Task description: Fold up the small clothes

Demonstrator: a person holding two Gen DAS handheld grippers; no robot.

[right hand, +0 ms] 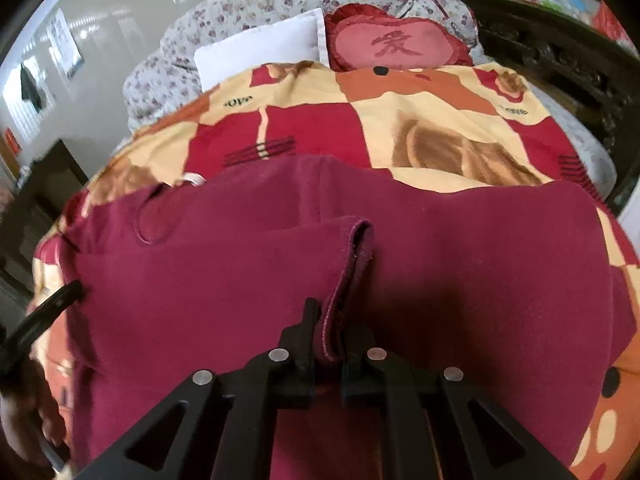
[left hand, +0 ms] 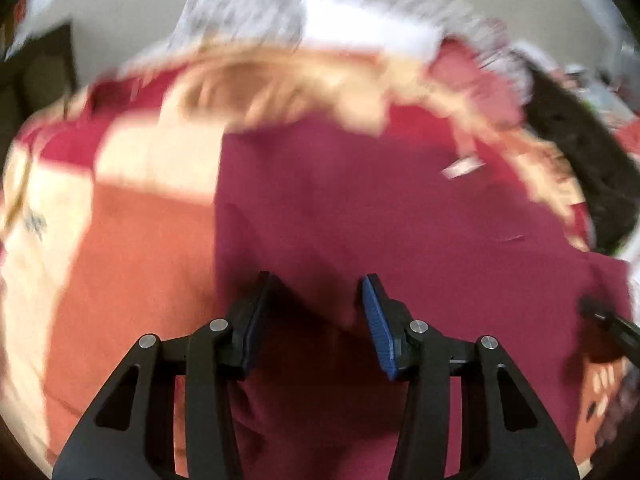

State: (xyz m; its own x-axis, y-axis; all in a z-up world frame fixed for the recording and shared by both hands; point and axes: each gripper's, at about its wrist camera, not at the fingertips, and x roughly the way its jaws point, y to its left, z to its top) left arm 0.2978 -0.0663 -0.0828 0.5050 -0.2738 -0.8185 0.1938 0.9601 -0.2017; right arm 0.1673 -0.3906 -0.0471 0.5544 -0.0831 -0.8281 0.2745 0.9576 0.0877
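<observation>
Spread over a bed's red, orange and cream patterned quilt [right hand: 420, 112], a maroon knit garment [right hand: 480, 260] is pinched at its hem by the right gripper [right hand: 330, 326]; the left gripper [left hand: 316, 284] is held open above it.

Both wrist cameras look steeply down from close above the same maroon garment [right hand: 240, 248] on the patterned bedspread [right hand: 400, 120], facing the pillows [right hand: 260, 52].

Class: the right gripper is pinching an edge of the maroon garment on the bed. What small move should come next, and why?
Probably lift that pinched hem and carry it across the maroon garment to start a fold: the right gripper is shut on a raised edge, while the left gripper is open with nothing between its fingers.
</observation>
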